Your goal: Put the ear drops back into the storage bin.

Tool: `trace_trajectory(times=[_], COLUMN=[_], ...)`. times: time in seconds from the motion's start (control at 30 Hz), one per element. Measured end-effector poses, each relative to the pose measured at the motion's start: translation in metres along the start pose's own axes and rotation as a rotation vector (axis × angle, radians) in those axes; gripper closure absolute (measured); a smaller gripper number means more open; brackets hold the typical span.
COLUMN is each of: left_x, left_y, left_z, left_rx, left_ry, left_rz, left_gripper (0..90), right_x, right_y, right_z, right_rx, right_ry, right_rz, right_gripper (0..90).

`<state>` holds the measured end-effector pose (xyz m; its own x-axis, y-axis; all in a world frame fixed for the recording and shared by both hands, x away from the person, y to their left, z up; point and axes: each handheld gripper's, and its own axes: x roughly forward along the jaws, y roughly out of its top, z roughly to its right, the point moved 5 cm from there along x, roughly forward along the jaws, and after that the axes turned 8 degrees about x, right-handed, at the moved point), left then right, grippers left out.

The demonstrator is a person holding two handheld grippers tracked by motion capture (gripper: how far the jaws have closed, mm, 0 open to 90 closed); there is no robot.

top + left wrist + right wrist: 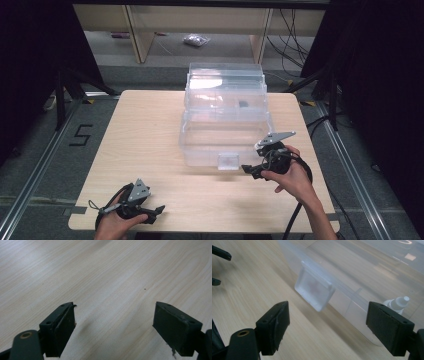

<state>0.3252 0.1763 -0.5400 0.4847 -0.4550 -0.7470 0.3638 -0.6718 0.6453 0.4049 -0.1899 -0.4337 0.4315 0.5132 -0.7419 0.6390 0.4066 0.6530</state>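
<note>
Latch [315, 291] of clear box [225, 120] sits just ahead of R gripper [327, 325], btwn its wide-open jaws, not touching; small bottle [398, 303] inside box near R jaw; L gripper [113, 327] wide open, empty, low over table [145, 130], well apart from box.

"5" taped on floor [80, 135], left of table [150, 150]

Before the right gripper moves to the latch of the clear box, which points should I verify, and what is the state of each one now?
1. Right gripper jaws open: ok.
2. Latch ahead of those jaws, not yet between them: ok.
3. Clear box stands flat on the table: ok.
4. Left gripper open, holding nothing, away from the box: ok.
5. Latch locked or free: cannot tell.
</note>
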Motion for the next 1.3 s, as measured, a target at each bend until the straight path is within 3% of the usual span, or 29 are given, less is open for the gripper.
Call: trace_trajectory(times=[0.03, 0.07, 0.1, 0.3, 0.33, 0.43, 0.47, 0.57, 0.6, 0.67, 0.7, 0.73, 0.87, 0.9, 0.93, 0.97, 1.0, 1.03, 1.17, 1.27, 1.3], left_x=[0.002, 0.002, 0.000, -0.001, -0.001, -0.001, -0.001, -0.001, 0.000, 0.001, 0.001, 0.001, 0.001, 0.001, 0.001, 0.001, 0.000, -0.001, -0.001, -0.001, -0.001], left_y=[0.001, 0.001, 0.000, 0.001, 0.001, 0.001, 0.001, 0.001, 0.002, 0.002, 0.002, 0.002, 0.003, 0.003, 0.003, 0.003, 0.003, 0.001, 0.001, 0.001, 0.001], left_z=[0.002, 0.002, 0.001, 0.001, 0.001, 0.001, 0.001, 0.001, 0.002, 0.003, 0.004, 0.004, 0.004, 0.004, 0.004, 0.004, 0.004, 0.003, 0.003, 0.003, 0.003], left_rx=[-0.035, -0.037, -0.007, -0.002, -0.003, -0.005, -0.006, -0.012, -0.033, -0.049, -0.050, -0.055, -0.048, -0.045, -0.046, -0.043, -0.041, -0.011, -0.017, -0.017, -0.017], left_ry=[0.008, 0.006, 0.005, 0.003, 0.003, 0.004, 0.004, 0.007, 0.015, 0.018, 0.016, 0.014, 0.018, 0.016, 0.016, 0.016, 0.012, 0.009, 0.009, 0.010, 0.010], left_rz=[0.021, 0.025, 0.007, 0.006, 0.007, 0.004, 0.005, 0.005, 0.022, 0.035, 0.035, 0.034, 0.035, 0.033, 0.032, 0.031, 0.030, 0.005, 0.009, 0.008, 0.008], left_gripper=[17.3, 17.3, 17.3, 17.3, 17.3, 17.3, 17.3, 17.3, 17.3, 17.3, 17.3, 17.3, 17.3, 17.3, 17.3, 17.3, 17.3, 17.3, 17.3, 17.3, 17.3], right_x=[0.000, 0.001, 0.000, 0.002, 0.002, 0.001, 0.002, 0.000, 0.001, -0.001, 0.001, -0.001, -0.001, -0.001, 0.000, -0.002, -0.001, -0.001, -0.001, 0.002, 0.002], right_y=[-0.001, -0.001, -0.002, -0.003, -0.004, -0.005, -0.004, -0.007, -0.007, -0.009, -0.009, -0.011, -0.016, -0.019, -0.019, -0.022, -0.025, -0.026, -0.031, -0.034, -0.035], right_z=[-0.001, -0.001, 0.000, -0.005, -0.005, -0.006, -0.006, -0.010, -0.011, -0.012, -0.011, -0.013, -0.013, -0.015, -0.013, -0.014, -0.014, -0.012, -0.012, -0.010, -0.013], right_rx=[0.002, -0.001, -0.014, 0.002, -0.020, -0.023, -0.033, -0.009, -0.004, -0.007, -0.026, -0.013, -0.036, -0.001, -0.040, 0.002, 0.004, -0.003, 0.011, -0.020, 0.015], right_ry=[0.006, 0.007, 0.007, 0.019, 0.018, 0.019, 0.016, 0.022, 0.027, 0.024, 0.020, 0.030, 0.022, 0.022, 0.033, 0.016, 0.017, 0.010, 0.011, 0.024, 0.027], right_rz=[0.000, 0.012, 0.001, 0.009, 0.012, 0.006, 0.024, 0.003, 0.009, -0.001, 0.022, -0.002, 0.011, 0.013, 0.019, 0.001, 0.014, 0.013, 0.034, 0.050, 0.055], right_gripper=[20.0, 20.0, 19.9, 19.3, 19.3, 19.0, 18.9, 18.8, 18.8, 18.8, 18.7, 18.6, 18.2, 18.3, 18.3, 18.3, 18.3, 18.3, 18.3, 18.3, 18.2])
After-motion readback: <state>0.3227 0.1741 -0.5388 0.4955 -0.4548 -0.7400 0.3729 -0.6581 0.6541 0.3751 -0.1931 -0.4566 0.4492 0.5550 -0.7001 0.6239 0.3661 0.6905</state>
